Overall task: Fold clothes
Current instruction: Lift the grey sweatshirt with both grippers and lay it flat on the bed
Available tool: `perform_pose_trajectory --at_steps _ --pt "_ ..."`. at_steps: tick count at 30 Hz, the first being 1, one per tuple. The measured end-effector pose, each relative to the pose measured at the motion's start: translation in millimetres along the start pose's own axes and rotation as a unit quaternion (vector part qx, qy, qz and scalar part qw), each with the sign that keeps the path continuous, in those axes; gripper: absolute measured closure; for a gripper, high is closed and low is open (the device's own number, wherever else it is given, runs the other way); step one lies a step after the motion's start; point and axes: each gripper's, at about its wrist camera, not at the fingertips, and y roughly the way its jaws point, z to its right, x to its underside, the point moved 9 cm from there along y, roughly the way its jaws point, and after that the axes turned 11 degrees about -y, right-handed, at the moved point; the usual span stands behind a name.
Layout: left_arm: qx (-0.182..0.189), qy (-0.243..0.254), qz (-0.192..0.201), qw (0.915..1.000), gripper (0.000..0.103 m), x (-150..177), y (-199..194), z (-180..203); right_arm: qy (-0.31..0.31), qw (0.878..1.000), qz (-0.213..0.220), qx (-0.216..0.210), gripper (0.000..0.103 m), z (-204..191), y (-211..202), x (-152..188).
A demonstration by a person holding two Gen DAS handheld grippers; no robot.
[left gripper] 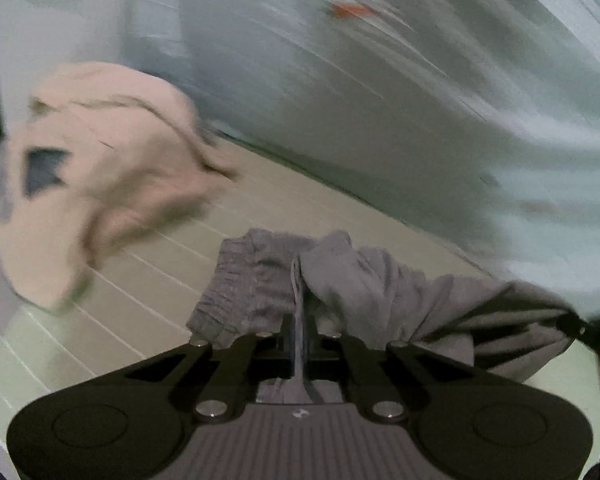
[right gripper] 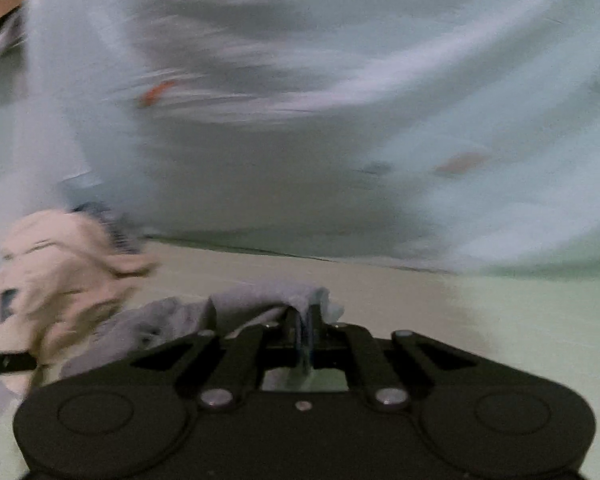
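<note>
Black left gripper (left gripper: pixel 299 332) is pinching a crumpled grey fabric garment (left gripper: pixel 364 280) between closed jaws; the black right gripper (right gripper: pixel 303 334) is clamping its other end. It is hanging between them over the pale green striped surface (left gripper: pixel 148 284), near a beige crumpled garment (left gripper: pixel 100 168).

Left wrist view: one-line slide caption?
Left gripper shut on grey garment above striped surface; beige garment beside it.
</note>
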Motion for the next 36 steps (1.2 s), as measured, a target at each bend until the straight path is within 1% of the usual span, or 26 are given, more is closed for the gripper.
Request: perform_pose_trajectory --at_steps 3,5,7,8,10,11,13,16,20,23,26,29,30,31,32,34,36 --pt "0.015 0.026 -0.030 0.9991 0.099 44 7 43 0.029 0.999 -0.006 0.039 0.100 65 -30 23" --pt "0.019 0.037 -0.043 0.9982 0.094 66 11 63 0.040 0.997 -0.008 0.061 0.100 100 -50 39" --pt "0.024 0.048 -0.056 0.9970 0.076 88 15 83 0.050 0.995 -0.011 0.080 0.100 133 -66 55" --pt "0.025 0.053 -0.061 0.9964 0.071 98 17 92 0.055 0.995 -0.013 0.087 0.100 145 -69 62" --pt "0.016 0.054 -0.061 0.9966 0.060 109 19 100 0.065 0.993 -0.021 0.098 0.100 168 -73 76" --pt "0.011 0.047 -0.063 0.9969 0.057 113 20 102 0.071 0.992 -0.026 0.101 0.100 179 -76 84" --pt "0.008 0.024 -0.067 0.9975 0.049 116 22 102 0.079 0.991 -0.036 0.100 0.099 198 -80 97" --pt "-0.002 -0.006 -0.064 0.9980 0.047 116 29 101 0.076 0.992 -0.044 0.090 0.099 213 -83 108" --pt "-0.009 -0.030 -0.054 0.9981 0.047 112 41 104 0.066 0.993 -0.054 0.076 0.099 221 -76 118" --pt "-0.006 -0.043 -0.059 0.9973 0.047 107 55 108 0.068 0.993 -0.067 0.071 0.099 225 -62 124" --pt "-0.001 -0.055 -0.077 0.9955 0.047 100 76 114 0.075 0.992 -0.078 0.065 0.098 230 -46 125" --pt "0.004 -0.085 -0.111 0.9901 0.049 92 103 117 0.082 0.991 -0.085 0.061 0.094 237 -25 118" --pt "0.008 -0.096 -0.123 0.9877 0.057 89 112 118 0.084 0.991 -0.089 0.061 0.094 238 -17 116" --pt "0.009 -0.104 -0.134 0.9855 0.081 87 119 118 0.086 0.990 -0.093 0.061 0.094 240 -8 114" --pt "0.003 -0.100 -0.139 0.9853 0.094 83 125 119 0.087 0.990 -0.097 0.060 0.095 240 0 111" --pt "-0.005 -0.087 -0.137 0.9868 0.097 72 135 122 0.086 0.990 -0.097 0.061 0.098 242 12 103" --pt "0.002 -0.082 -0.119 0.9895 0.098 53 140 128 0.083 0.990 -0.089 0.065 0.099 245 21 93"
